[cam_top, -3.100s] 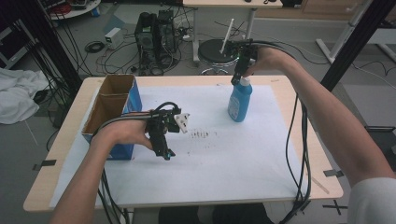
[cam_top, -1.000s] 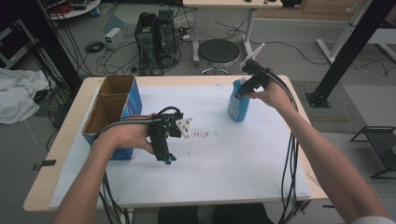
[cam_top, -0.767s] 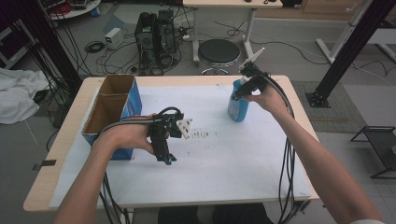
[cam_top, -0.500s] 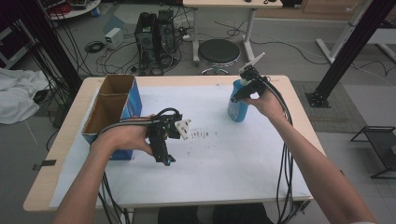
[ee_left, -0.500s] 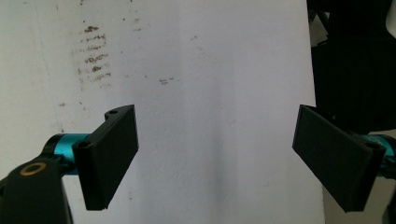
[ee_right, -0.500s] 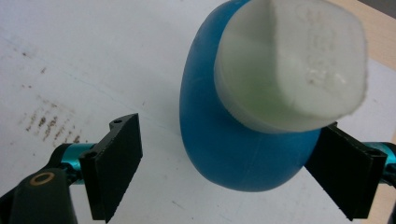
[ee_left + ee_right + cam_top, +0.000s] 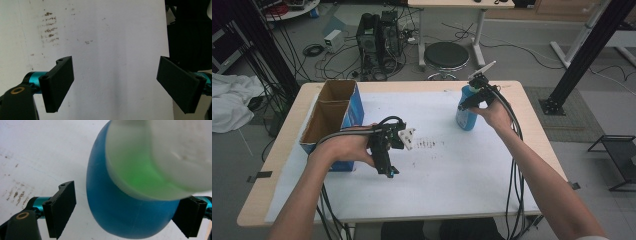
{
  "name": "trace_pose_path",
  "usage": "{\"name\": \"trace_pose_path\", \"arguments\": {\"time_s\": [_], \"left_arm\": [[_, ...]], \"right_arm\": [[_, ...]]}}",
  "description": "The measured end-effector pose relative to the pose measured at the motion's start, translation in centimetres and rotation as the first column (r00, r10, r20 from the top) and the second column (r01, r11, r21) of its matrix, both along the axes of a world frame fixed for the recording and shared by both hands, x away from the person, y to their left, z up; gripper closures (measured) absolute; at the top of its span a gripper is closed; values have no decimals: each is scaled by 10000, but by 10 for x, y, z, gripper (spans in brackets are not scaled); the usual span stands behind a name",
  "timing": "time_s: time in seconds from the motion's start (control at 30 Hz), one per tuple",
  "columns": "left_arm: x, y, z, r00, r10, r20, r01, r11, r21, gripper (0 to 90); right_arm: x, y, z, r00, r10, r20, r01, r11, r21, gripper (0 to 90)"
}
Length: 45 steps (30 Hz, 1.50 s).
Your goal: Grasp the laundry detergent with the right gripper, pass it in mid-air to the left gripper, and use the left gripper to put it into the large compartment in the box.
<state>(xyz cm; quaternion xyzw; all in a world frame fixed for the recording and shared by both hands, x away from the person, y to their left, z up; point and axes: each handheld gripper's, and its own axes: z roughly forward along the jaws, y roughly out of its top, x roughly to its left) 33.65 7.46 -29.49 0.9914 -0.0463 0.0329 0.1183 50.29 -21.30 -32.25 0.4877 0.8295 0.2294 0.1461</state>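
We bracket the slick, rigid blue bottle (image 7: pixel 130 220) with our right tool (image 7: pixel 125 212), jaws wide, gripping nothing; mid-body hold looks safest.

A brown cardboard box with blue sides (image 7: pixel 332 117) is sitting open at the left edge of the table (image 7: pixel 522 100), resting partly on the white sheet (image 7: pixel 452 170). Brown smudges (image 7: pixel 428 144) are showing near the sheet's middle. Beyond the table, a round black stool (image 7: pixel 446 55) is standing beside a computer tower (image 7: pixel 377 35), and white cloth (image 7: pixel 229 107) is lying on the floor at left
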Motion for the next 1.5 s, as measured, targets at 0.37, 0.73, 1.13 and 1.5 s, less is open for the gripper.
{"name": "trace_pose_path", "arguments": {"time_s": [0.37, 0.73, 1.13, 1.5], "left_arm": [[1, 0, -4, 10000, 12, -52, -12, 10000, -39, 144], [0, 2, -5, 10000, 76, -52, -76, 9999, -74, 143], [0, 2, -7, 9999, 76, -103, -77, 9999, -94, 144], [0, 1, -8, 9999, 33, -118, -34, 10000, -59, 144]], "right_arm": [[2, 1, -3, 10000, 70, -8, -70, 9999, 150, 190], [3, 1, -7, 10000, 70, -37, -69, 9996, 258, 195], [2, 1, -9, 9998, -23, 192, 17, 9994, 335, 273], [1, -1, -11, 9990, -187, 395, 166, 9985, 519, 326]]}}
